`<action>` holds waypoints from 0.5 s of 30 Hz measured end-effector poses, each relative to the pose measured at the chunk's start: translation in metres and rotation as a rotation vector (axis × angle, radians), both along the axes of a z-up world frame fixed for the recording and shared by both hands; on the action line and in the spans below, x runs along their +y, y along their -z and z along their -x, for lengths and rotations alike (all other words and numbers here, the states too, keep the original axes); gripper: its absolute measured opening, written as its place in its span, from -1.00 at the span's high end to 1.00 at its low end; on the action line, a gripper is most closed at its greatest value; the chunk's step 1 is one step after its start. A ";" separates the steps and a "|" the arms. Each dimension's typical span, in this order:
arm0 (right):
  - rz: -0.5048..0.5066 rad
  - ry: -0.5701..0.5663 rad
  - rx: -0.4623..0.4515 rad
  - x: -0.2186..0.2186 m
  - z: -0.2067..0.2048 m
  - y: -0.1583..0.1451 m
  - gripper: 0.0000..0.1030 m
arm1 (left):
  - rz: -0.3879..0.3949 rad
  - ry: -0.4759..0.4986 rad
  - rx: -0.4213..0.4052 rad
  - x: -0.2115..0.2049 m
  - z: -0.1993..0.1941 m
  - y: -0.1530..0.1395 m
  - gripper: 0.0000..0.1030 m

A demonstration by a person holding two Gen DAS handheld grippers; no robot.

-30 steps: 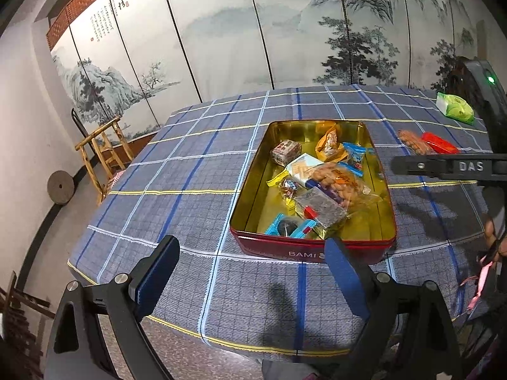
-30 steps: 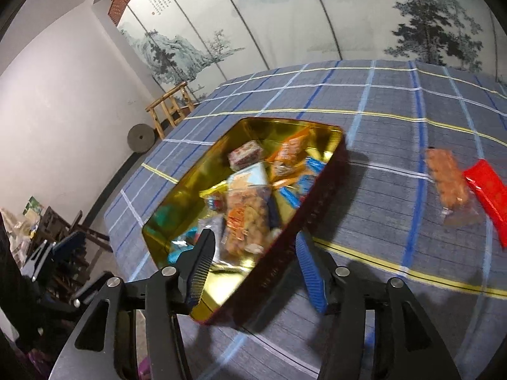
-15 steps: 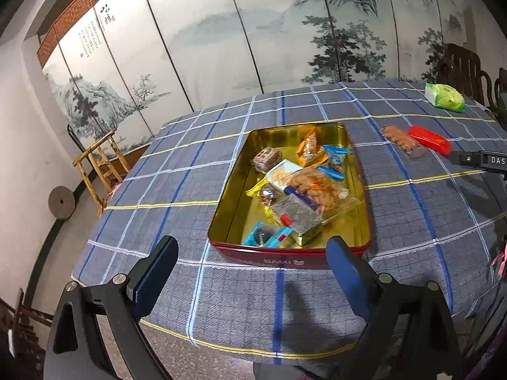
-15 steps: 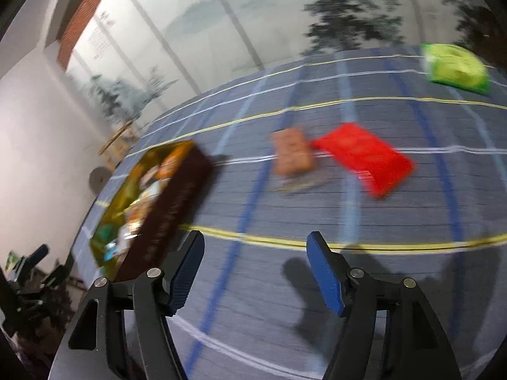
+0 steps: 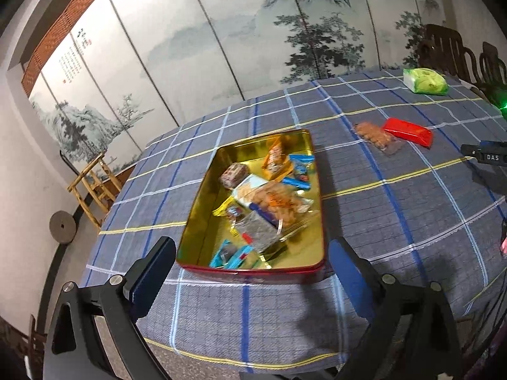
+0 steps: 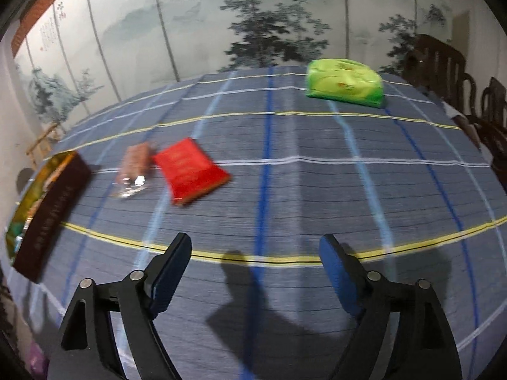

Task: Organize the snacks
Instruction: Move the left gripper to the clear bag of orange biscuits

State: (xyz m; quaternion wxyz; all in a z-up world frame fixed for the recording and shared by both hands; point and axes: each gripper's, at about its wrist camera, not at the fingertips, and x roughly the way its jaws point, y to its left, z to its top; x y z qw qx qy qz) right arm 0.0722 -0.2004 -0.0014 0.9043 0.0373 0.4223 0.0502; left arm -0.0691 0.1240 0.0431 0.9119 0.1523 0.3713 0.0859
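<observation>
A painted landscape screen (image 5: 221, 47) backs the table, which is covered by a blue plaid cloth (image 6: 285, 190). Your left gripper (image 5: 252, 272) hangs over the near edge of the cloth with its jaws spread wide and nothing between them; they have just been opening a little further. Your right gripper (image 6: 255, 262) is also empty, jaws apart over bare cloth, and they have just been opening a good deal.

A second ago the right gripper was over the tin (image 5: 202, 209); now the tin sits at the far left of its view. The tin, gold inside with red walls, holds a loose heap of wrapped snacks (image 5: 266, 202).

To the right of the tin lie a clear pack of brown biscuits (image 6: 133, 171) and, just beside that, a red packet (image 6: 190, 171). A green packet (image 6: 345, 82) lies well beyond the tin, near the table's far right edge.
</observation>
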 end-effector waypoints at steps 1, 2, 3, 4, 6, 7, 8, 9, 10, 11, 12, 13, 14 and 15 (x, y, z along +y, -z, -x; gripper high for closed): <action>0.011 0.007 0.004 -0.005 -0.001 0.003 -0.66 | -0.001 0.006 0.004 -0.004 -0.002 0.000 -0.87; 0.012 0.011 0.008 -0.007 -0.002 0.004 -0.67 | -0.003 0.014 0.007 -0.007 -0.003 0.000 -0.87; 0.009 0.014 0.011 -0.008 -0.004 0.005 -0.67 | -0.005 0.024 0.010 -0.012 -0.005 0.000 -0.87; 0.004 0.022 0.013 -0.013 -0.006 0.005 -0.67 | -0.007 0.036 0.014 -0.018 -0.008 0.000 -0.87; 0.014 0.031 0.008 -0.015 -0.008 0.005 -0.71 | -0.003 0.058 0.024 -0.026 -0.012 -0.002 -0.87; 0.026 0.035 0.006 -0.017 -0.010 0.005 -0.77 | 0.002 0.069 0.029 -0.030 -0.015 -0.003 -0.87; 0.032 0.038 0.009 -0.018 -0.012 0.006 -0.81 | 0.014 0.087 0.038 -0.037 -0.019 -0.004 -0.87; 0.033 0.041 0.016 -0.020 -0.014 0.007 -0.82 | 0.024 0.100 0.045 -0.041 -0.023 -0.005 -0.87; 0.032 0.047 0.028 -0.023 -0.017 0.008 -0.83 | 0.036 0.113 0.054 -0.045 -0.026 -0.006 -0.87; 0.030 0.052 0.034 -0.025 -0.019 0.009 -0.84 | 0.052 0.127 0.067 -0.049 -0.030 -0.006 -0.87; 0.028 0.060 0.043 -0.028 -0.020 0.011 -0.84 | 0.071 0.141 0.083 -0.054 -0.035 -0.006 -0.87; 0.022 0.071 0.057 -0.031 -0.023 0.013 -0.87 | 0.085 0.150 0.094 -0.058 -0.039 -0.005 -0.87; 0.012 0.080 0.073 -0.035 -0.025 0.016 -0.90 | 0.114 0.164 0.116 -0.063 -0.048 -0.004 -0.87; 0.014 0.082 0.069 -0.036 -0.027 0.016 -0.93 | 0.135 0.171 0.133 -0.067 -0.055 -0.003 -0.87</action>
